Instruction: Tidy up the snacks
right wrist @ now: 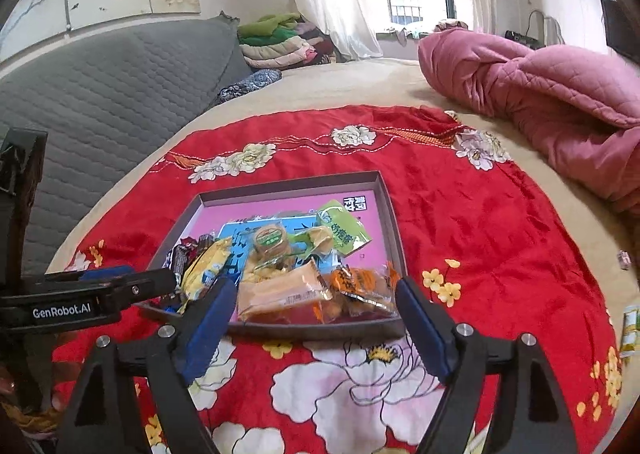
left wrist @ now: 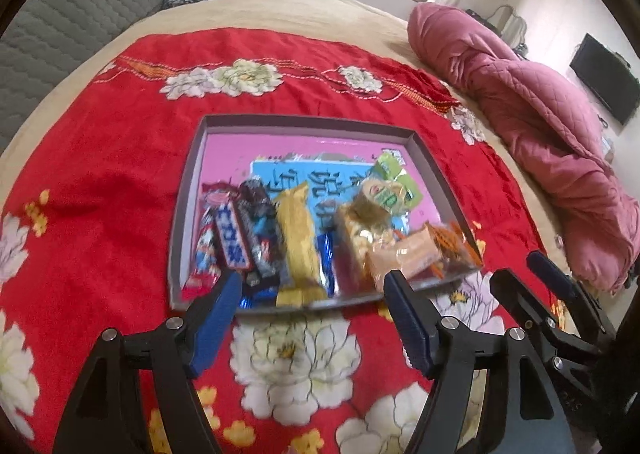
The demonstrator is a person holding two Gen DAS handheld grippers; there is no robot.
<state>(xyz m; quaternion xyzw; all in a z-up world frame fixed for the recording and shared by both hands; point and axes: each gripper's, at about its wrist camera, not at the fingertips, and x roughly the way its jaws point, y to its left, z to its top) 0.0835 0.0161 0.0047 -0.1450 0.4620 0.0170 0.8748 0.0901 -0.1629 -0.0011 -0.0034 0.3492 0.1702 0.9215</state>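
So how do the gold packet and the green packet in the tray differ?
The gold packet is long and narrow, lying near the tray's front edge; the green packet is shorter, squarer and sits further back. Gold lies among the row of bars; green is beside a round pastry. Both are sealed snacks inside the tray.

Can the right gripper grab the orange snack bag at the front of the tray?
Probably yes. The right gripper is open and empty just in front of the tray, and the orange snack bag lies on top near the front wall with nothing covering it.

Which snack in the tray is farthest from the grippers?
The green packet, at the tray's far right. It sits behind the round pastry; every other snack lies nearer the front rim.
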